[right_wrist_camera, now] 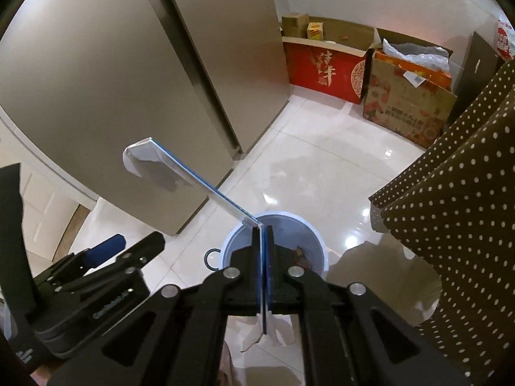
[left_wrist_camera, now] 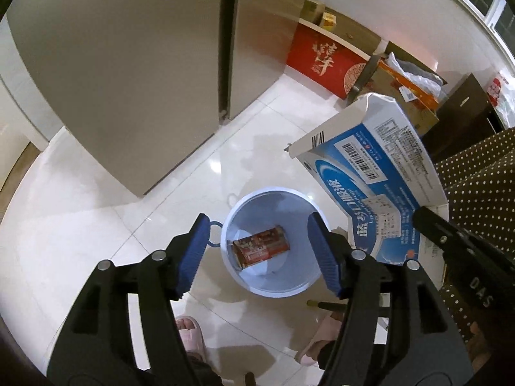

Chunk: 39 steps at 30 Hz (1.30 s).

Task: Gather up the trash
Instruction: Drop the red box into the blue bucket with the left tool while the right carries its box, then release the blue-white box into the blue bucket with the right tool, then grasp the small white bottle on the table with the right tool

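A light blue round bin stands on the white tile floor, with a red package lying inside. My left gripper is open and empty, hovering above the bin. My right gripper is shut on a flattened blue and white carton, seen edge-on above the bin. In the left wrist view the carton hangs to the right of the bin, held by the right gripper's black finger.
A tall beige fridge stands behind the bin. A red gift box and cardboard boxes sit by the far wall. A brown polka-dot cloth hangs at right. Pink slippers are below the grippers.
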Available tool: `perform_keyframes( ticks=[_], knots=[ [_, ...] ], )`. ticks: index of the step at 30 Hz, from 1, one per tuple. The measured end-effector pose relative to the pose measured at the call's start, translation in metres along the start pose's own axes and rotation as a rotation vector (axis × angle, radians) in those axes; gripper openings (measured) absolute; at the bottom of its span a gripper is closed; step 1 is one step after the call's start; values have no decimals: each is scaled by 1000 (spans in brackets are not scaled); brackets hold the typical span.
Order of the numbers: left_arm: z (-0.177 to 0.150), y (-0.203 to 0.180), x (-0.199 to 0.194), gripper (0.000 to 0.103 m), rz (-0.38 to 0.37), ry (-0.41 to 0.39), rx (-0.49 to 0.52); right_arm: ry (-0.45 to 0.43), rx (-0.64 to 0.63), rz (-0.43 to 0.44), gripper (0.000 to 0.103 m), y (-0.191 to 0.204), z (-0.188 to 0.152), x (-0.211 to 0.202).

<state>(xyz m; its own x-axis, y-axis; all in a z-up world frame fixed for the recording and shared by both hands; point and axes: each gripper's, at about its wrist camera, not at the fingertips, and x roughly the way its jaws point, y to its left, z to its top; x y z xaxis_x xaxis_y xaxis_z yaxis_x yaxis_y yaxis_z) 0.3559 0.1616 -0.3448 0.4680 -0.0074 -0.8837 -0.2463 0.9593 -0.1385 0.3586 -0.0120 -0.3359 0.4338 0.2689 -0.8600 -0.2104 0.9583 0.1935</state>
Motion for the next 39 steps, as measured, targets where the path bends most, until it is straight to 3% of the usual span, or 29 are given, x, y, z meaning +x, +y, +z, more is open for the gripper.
perform_keyframes(
  ticks=[4, 5, 7, 13, 21, 29, 35, 39],
  knots=[
    [-1, 5, -16, 65, 6, -30, -4, -18, 12, 33, 11, 5, 6, -2],
    [1, 4, -21, 66, 7, -41, -5, -25, 9, 41, 16, 6, 8, -3],
    [1, 4, -28, 68, 6, -54, -3, -45, 8, 41, 36, 9, 11, -10],
    [4, -2, -72, 69, -19, -131, 6, -127, -8, 28, 37, 15, 15, -54],
    [-4, -41, -158, 71, -114, -261, 85, -313, -7, -23, 38, 3, 10, -165],
    [-36, -122, -223, 73, -251, -321, 248, -463, 46, -141, 43, -58, -21, -277],
    [-71, -193, -235, 73, -322, -281, 368, -474, 108, -278, 43, -132, -63, -326],
    [-95, -235, -233, 73, -354, -238, 438, -429, 128, -413, 43, -181, -92, -341]
  ],
)
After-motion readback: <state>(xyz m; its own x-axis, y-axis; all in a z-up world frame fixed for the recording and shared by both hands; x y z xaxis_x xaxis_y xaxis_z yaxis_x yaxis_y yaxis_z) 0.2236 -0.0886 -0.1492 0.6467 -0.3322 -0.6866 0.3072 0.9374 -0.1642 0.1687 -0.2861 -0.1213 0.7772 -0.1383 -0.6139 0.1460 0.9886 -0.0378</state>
